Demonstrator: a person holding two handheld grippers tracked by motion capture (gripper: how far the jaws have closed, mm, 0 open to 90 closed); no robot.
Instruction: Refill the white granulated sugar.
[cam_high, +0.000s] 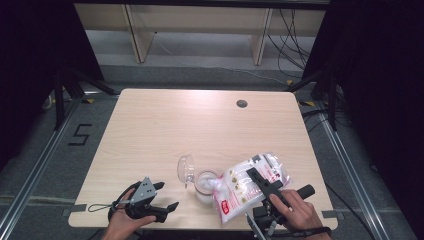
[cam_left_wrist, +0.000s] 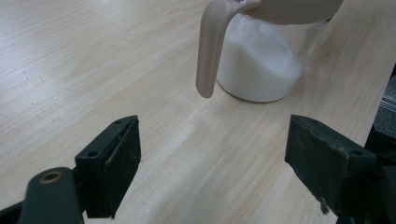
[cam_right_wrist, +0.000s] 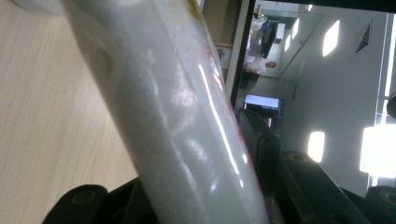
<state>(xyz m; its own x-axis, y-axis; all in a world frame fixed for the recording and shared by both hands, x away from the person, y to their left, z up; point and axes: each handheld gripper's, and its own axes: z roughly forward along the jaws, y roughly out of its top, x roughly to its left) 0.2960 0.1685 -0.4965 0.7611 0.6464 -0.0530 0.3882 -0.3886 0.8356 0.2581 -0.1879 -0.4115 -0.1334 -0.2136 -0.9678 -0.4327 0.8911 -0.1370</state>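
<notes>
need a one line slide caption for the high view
Right claw tips a clear bag of white grains into a hinged-lid jar while the open left claw waits beside it.

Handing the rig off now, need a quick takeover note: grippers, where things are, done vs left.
Right hand-held gripper: shut on the bag of white granules, tilted with its mouth at the glass jar.
Left hand-held gripper: open, holding nothing, resting near the table's front edge left of the jar.
Jar: upright near the front of the table, flip lid swung open, partly filled with white granules.
Done: lid open, part of the bag poured in.
Left: likely finish pouring, set the bag down, close the lid.
</notes>
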